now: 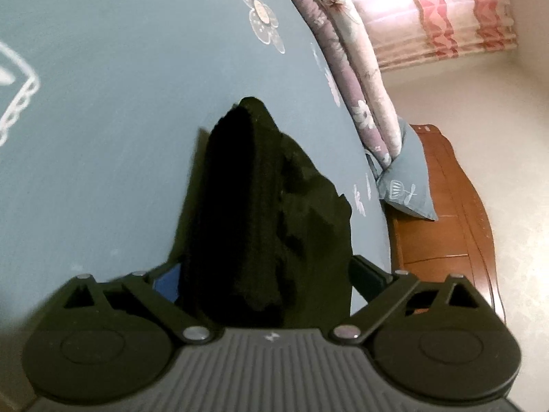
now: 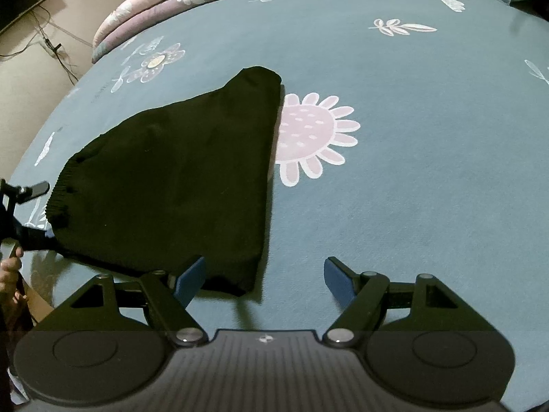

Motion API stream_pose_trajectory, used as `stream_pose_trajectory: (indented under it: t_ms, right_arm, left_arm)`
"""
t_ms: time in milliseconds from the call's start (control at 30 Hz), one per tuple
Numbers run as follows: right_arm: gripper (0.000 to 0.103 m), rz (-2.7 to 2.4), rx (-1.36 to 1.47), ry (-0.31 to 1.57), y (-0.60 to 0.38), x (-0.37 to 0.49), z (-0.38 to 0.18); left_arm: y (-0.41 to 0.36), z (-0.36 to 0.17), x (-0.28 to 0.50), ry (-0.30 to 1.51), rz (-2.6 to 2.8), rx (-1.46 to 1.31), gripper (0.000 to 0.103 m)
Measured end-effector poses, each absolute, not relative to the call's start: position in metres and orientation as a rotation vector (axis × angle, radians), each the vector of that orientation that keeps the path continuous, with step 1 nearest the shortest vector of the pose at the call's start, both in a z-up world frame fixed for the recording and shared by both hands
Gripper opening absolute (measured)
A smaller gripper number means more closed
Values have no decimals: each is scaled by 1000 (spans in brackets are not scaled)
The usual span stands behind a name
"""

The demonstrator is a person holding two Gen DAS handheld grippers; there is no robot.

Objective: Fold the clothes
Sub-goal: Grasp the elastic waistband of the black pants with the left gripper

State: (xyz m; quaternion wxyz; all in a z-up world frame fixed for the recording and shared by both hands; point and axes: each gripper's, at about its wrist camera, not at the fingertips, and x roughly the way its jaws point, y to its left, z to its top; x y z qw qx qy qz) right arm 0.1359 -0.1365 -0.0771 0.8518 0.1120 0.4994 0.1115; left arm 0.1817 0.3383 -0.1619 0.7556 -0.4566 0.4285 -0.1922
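Two grippers in attendance, both with jaws spread wide. Right gripper: angled steeply down over the bedsheet, blue pads apart, nothing clamped; its left pad sat over the near hem of the black knit garment. Left gripper: tipped shallowly downward, jaws straddling the garment's bunched edge without pressing; seen at the right-wrist view's left margin, bare fingers below it. Garment lay folded flat on the sheet, beside a pink flower print. Beyond: rolled floral quilt, pillow, wooden bed frame, striped curtain.
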Motion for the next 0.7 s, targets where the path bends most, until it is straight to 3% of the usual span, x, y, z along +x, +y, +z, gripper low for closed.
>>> stream_pose_trajectory:
  t_ms: [467,700]
  right_arm:
    - [80,233,215,1062,-128,145,-79]
    - [80,231,215,1056,-133,144,-78]
  left_arm:
    - [320,-157,247,981,-473,-910,97]
    - [312,-155,240,1006,-558,-817,96]
